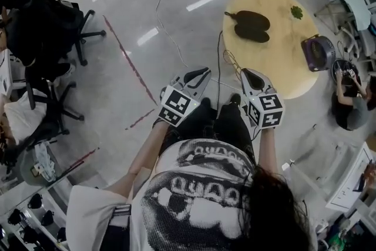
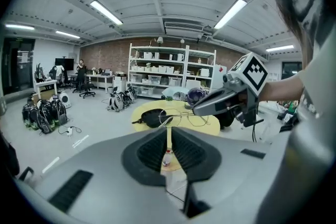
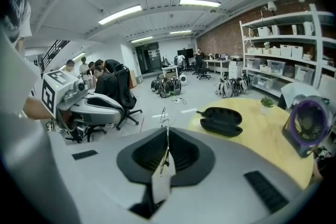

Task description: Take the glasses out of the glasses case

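My right gripper (image 1: 244,73) is shut on a thin wire-framed pair of glasses (image 1: 232,60), held in the air short of the round yellow table (image 1: 288,62). In the right gripper view the frame (image 3: 165,118) runs up between the jaws and a white tag (image 3: 163,181) hangs from it. The left gripper view shows the glasses (image 2: 186,119) sticking out of the right gripper (image 2: 197,108). The black glasses case (image 1: 252,25) lies open and empty on the table. My left gripper (image 1: 202,72) hovers beside the right one, its jaws nearly together with nothing between them.
A purple fan (image 1: 317,53) and a small green plant (image 1: 296,11) stand on the table. Black office chairs (image 1: 53,26) are at the left. A person (image 1: 352,103) sits past the table at the right. Cables (image 1: 158,3) trail over the grey floor.
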Demonstrator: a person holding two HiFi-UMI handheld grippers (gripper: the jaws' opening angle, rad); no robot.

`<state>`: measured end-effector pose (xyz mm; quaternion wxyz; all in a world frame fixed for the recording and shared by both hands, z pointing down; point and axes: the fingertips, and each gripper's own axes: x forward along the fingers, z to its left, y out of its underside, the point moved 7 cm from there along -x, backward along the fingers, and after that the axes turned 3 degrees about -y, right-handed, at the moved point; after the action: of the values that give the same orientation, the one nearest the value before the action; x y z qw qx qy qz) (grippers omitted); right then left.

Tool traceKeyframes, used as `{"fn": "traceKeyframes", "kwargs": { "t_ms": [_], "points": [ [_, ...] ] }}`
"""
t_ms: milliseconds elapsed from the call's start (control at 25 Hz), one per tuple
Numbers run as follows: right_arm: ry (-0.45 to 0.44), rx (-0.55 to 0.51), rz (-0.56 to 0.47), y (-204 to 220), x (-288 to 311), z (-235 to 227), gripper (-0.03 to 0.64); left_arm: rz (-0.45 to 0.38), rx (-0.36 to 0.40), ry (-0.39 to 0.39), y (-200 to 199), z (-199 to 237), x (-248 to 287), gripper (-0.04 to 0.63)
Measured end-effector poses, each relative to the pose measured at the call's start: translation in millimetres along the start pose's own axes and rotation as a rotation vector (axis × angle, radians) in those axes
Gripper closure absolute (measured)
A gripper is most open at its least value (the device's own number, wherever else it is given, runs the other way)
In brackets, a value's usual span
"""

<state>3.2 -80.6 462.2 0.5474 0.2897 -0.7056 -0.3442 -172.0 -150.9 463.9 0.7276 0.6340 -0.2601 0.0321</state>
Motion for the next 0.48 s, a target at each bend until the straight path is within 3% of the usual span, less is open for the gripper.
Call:
{"fn": "traceKeyframes", "kwargs": {
  "t_ms": [480],
  "points": [
    [0.013,0.038,-0.001,22.3,-31.6,16.3,0.604,-0.009,0.017,0.038,3.8,-24.0,-6.2,0.563]
  ]
}}
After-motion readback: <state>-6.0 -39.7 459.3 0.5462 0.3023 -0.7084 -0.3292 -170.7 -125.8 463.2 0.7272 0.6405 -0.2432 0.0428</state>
